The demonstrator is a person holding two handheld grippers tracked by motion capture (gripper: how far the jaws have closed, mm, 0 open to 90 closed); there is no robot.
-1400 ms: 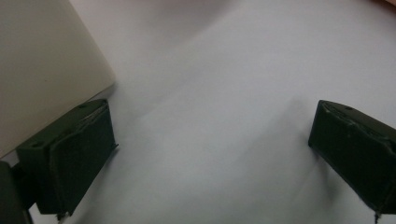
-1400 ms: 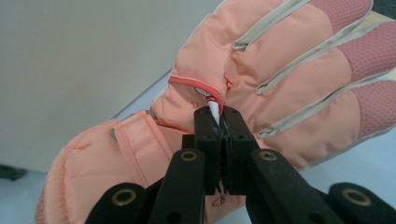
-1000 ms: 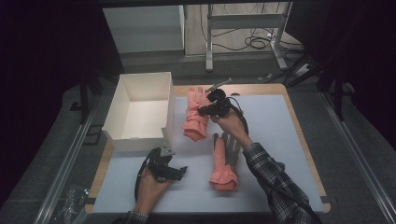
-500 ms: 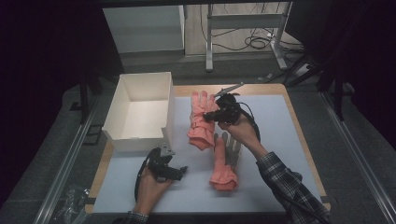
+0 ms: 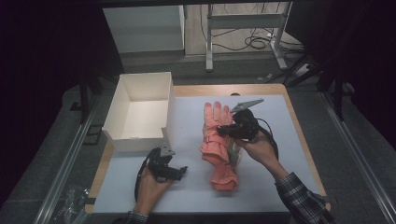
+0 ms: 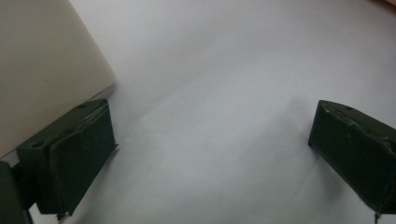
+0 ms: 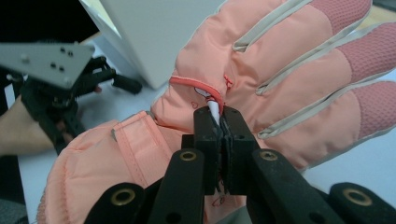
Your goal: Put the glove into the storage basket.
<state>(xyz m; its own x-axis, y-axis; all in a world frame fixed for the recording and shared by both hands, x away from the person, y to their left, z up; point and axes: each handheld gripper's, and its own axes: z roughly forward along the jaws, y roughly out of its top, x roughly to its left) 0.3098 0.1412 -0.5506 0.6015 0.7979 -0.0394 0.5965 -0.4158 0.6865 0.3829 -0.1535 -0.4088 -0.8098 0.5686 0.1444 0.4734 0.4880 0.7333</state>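
Gripping: right tool (image 7: 219, 122) clamps the pink glove (image 7: 280, 74) at a tab by its thumb.
Glove: lies atop a second glove (image 5: 223, 173) mid-bench (image 5: 289, 154).
Left tool (image 5: 169, 170): jaws wide, empty, beside the white box (image 5: 140, 112).

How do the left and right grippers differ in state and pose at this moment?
The left gripper is open, its fingers wide apart over bare table mat; the right gripper is shut, pinching the upper pink glove. The left rests low near the white box; the right is held over the second glove. Both are black and hand-held.
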